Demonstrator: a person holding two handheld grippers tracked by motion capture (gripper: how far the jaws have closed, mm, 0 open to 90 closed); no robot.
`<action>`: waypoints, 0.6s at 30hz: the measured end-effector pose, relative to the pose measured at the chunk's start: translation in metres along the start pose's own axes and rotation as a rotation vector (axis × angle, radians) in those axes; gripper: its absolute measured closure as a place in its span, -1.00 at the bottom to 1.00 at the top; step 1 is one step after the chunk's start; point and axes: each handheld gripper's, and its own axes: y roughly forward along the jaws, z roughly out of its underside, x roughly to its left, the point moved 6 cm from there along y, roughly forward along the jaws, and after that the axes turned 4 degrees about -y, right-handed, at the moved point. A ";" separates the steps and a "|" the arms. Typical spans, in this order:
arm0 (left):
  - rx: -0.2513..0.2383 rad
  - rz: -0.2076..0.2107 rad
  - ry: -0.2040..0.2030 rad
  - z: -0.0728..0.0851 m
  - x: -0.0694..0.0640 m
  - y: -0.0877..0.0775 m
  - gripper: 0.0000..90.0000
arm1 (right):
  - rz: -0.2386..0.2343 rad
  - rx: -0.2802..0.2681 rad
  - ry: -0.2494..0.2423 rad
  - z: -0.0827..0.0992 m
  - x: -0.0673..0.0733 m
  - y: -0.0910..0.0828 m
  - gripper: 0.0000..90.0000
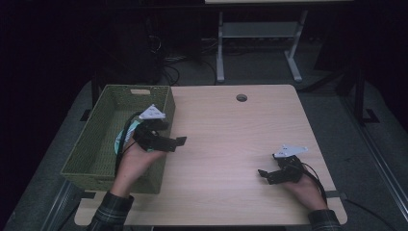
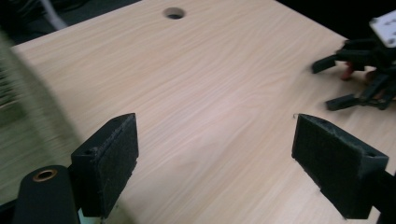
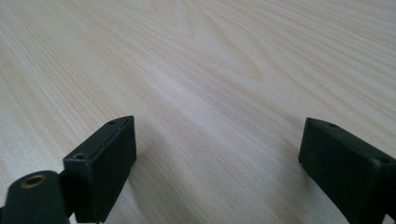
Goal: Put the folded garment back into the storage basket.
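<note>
Green woven basket (image 1: 98,139) stands on the left part of the pale wooden table (image 1: 231,134), its near right wall just beside the left gripper (image 1: 177,142). That gripper is held over the basket's right rim, its jaws pointing right across the table top; in the left gripper view the two black pads (image 2: 108,163) stand wide apart with bare wood between them, released and grasping nothing. A light, partly teal round object (image 1: 118,142) lies inside the basket, just behind and to the left of this gripper and apart from its pads; the hand and gripper body cover most of it, so what it is cannot be made out. In the left gripper view the basket wall is a green blur at the left edge. The right gripper (image 1: 263,175) rests low near the table's right front, well apart from the basket; the right gripper view shows its pads (image 3: 103,163) likewise spread, with plain wood grain between them. A round cable hole (image 1: 241,97) sits near the table's far edge. Both plaid sleeves are cut off by the bottom of the high view, and the surrounding room is too dark to read.
</note>
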 end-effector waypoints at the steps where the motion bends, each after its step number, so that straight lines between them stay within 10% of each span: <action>1: 0.002 0.008 0.008 0.000 -0.006 0.006 -0.69 | 0.000 -0.001 -0.001 0.000 0.000 0.000 -0.76; 18: 0.145 0.083 0.119 0.053 -0.056 0.100 -0.70 | 0.000 0.000 -0.001 0.000 0.000 0.000 -0.76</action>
